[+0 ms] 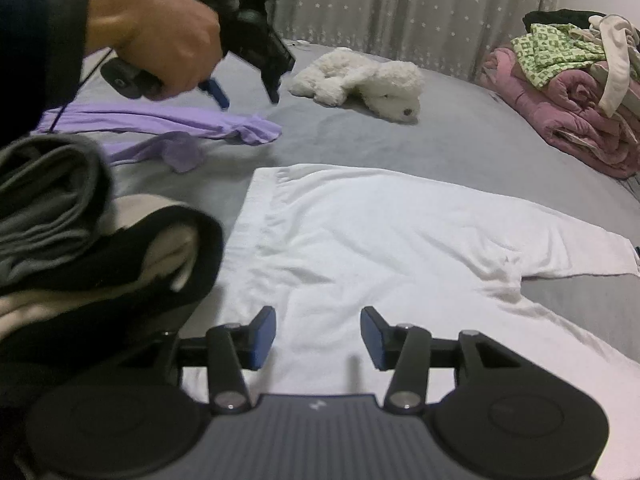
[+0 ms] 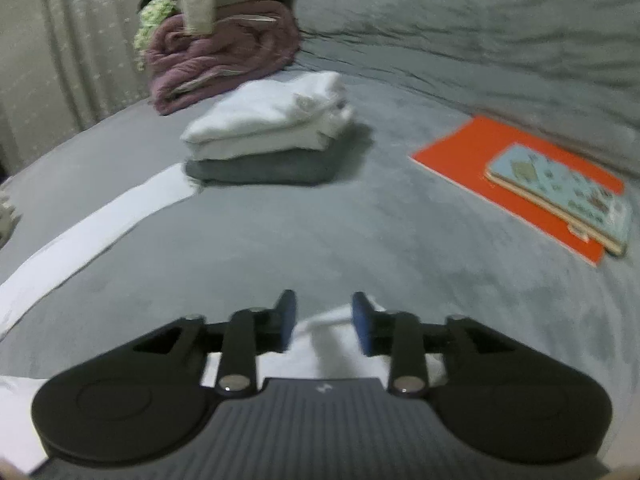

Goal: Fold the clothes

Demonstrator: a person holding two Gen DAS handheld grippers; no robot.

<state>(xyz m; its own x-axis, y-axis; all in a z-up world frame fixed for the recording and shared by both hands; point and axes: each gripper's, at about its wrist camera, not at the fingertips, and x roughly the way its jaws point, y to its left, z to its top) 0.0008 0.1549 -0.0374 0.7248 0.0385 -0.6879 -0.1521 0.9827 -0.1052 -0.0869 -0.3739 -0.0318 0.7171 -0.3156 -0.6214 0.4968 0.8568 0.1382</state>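
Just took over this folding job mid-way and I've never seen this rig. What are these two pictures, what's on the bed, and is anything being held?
There is no robot: a person holds a two-finger gripper in each hand, with a camera on each looking along its fingers. In the left view, the left gripper hovers open over a spread white T-shirt; the right gripper, in a hand, appears above a purple garment and plush dog. In the right view, the right gripper stands open, facing a folded stack and books. Nothing is held.

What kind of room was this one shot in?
Most likely a bedroom: clothes lie on a grey bed, with a white plush dog, a rolled pink quilt and starred curtains behind.
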